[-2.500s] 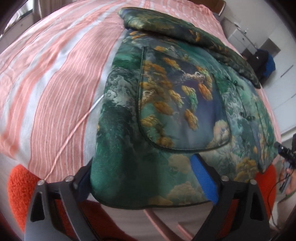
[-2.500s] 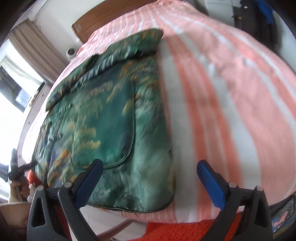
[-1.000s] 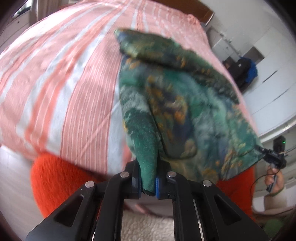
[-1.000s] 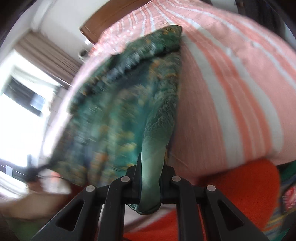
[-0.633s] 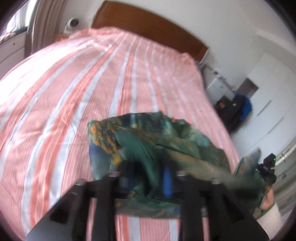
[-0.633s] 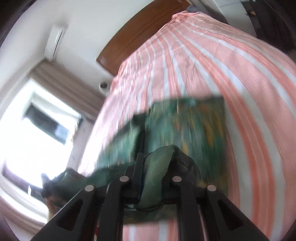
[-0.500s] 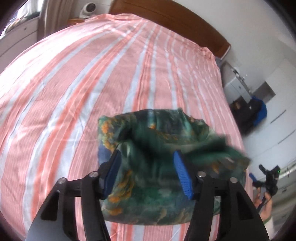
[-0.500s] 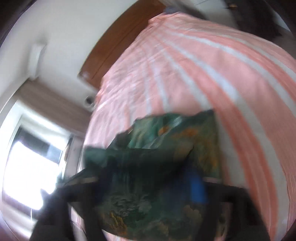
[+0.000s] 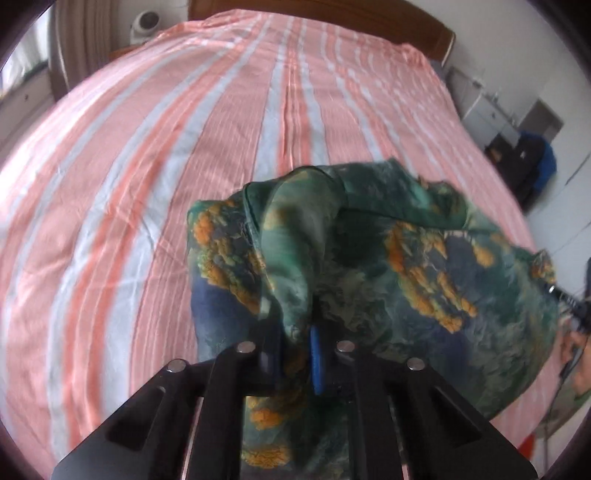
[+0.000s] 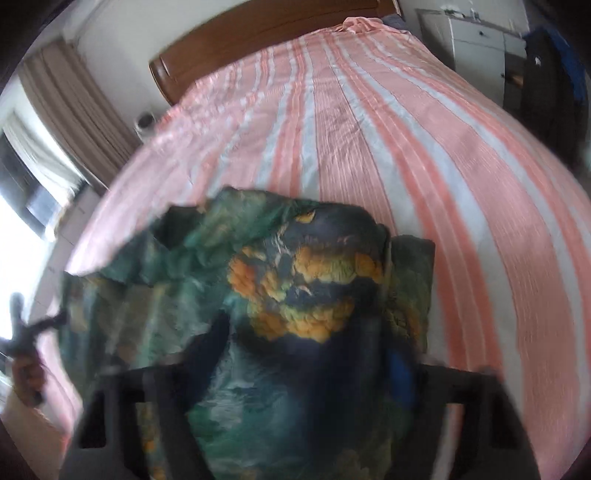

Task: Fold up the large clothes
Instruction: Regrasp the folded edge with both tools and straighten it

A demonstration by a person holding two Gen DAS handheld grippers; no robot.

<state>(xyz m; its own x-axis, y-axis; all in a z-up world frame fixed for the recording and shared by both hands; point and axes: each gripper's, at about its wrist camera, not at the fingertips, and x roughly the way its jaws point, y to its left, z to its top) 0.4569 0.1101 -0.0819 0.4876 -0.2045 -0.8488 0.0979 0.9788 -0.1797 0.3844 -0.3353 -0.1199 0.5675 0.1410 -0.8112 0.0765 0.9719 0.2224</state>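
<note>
My left tongs (image 9: 293, 354) are pinched nearly shut on a fold of the green satin jacket printed with orange and blue clouds (image 9: 388, 266), the cloth rising in a ridge from between the blue pads. My right tongs (image 10: 306, 373) are blurred and draped in the same jacket; their fingers look spread wide, with cloth lying across the gap, not clamped. A moment ago the jacket lay flat with its hem at the foot of the pink-and-white striped bed (image 9: 166, 147); now the hem has been carried up and forward, and the garment sits bunched in a heap near the foot, well short of the wooden headboard (image 10: 258, 33). I judge the bottom-to-top fold is mid-way: the hem still needs laying down and smoothing.
</note>
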